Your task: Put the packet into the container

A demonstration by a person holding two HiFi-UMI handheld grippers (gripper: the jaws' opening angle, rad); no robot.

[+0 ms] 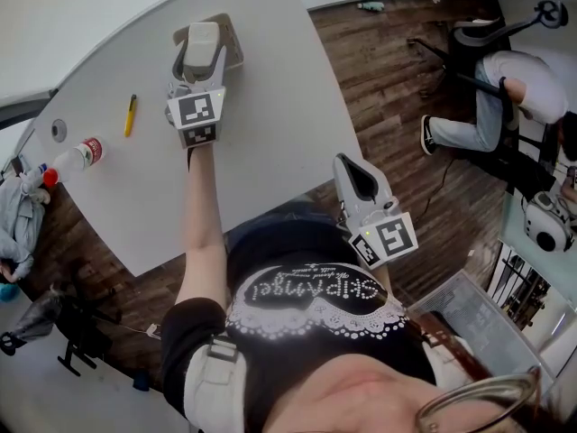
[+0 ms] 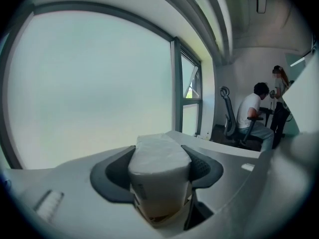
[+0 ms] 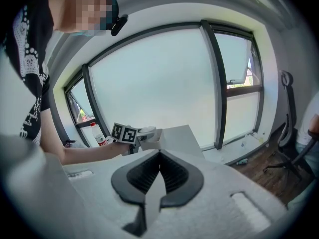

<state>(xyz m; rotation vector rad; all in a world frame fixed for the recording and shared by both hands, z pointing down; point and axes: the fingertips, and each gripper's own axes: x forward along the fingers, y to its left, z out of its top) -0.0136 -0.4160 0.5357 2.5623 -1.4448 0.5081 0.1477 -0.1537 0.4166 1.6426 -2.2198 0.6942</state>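
Observation:
In the head view my left gripper [image 1: 200, 59] reaches across the grey table [image 1: 270, 106], shut on a white packet [image 1: 204, 36]. The packet hangs over a shallow tan container [image 1: 233, 40] near the table's far edge. From the left gripper view the packet [image 2: 159, 158] fills the gap between the dark pads [image 2: 203, 167] and points at the window. My right gripper [image 1: 352, 170] is off the table's near right edge, over the floor. Its jaws [image 3: 159, 169] are shut with nothing between them. That view also catches the left gripper [image 3: 125, 133] and the container [image 3: 151, 136].
A yellow pen [image 1: 130, 114], a plastic bottle with a red cap [image 1: 76, 157] and a round cable hole [image 1: 59, 130] are on the table's left part. A person sits on an office chair [image 1: 509, 88] at the far right over the wooden floor.

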